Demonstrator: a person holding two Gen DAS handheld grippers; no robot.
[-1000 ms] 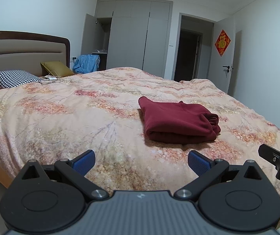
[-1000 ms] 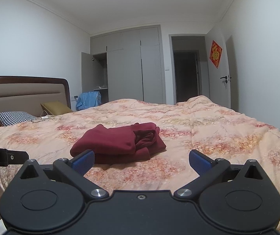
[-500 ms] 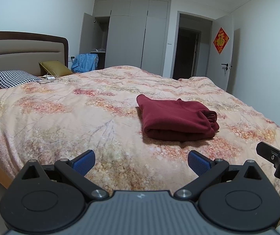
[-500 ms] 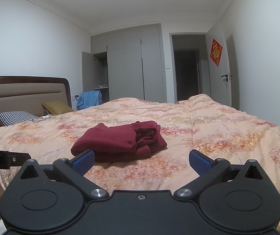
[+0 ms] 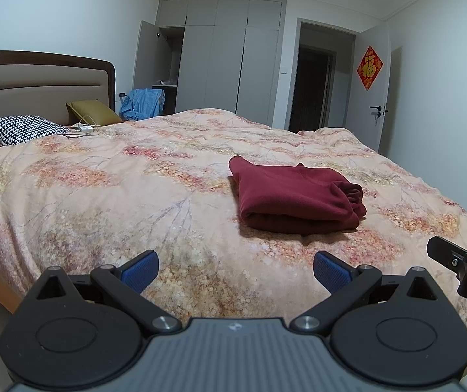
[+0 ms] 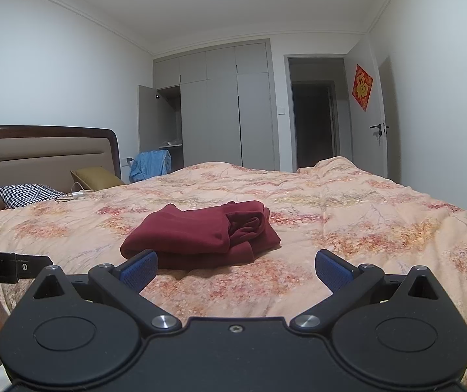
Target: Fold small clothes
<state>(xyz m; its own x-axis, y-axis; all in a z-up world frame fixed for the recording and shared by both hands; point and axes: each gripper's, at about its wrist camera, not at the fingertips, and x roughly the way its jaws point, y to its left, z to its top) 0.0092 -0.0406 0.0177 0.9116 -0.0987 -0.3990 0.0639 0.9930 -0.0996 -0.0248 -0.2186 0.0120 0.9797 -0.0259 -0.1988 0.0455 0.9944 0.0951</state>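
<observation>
The left gripper (image 5: 235, 266) hangs with its blue pads spread wide, holding nothing; the right gripper (image 6: 236, 267) is equally wide and empty. Both sit above the near edge of the floral duvet (image 5: 103, 196) — nothing lies between them and the folded maroon garment (image 5: 295, 196), which rests on the duvet ahead, apart from both. Further off, by the headboard (image 6: 37, 150): a houndstooth pillow (image 5: 24, 129), an olive cushion (image 5: 93, 111), a white charger (image 5: 81, 127). Behind stand a blue garment (image 6: 150, 163) and the grey wardrobe (image 6: 223, 107), one door open.
</observation>
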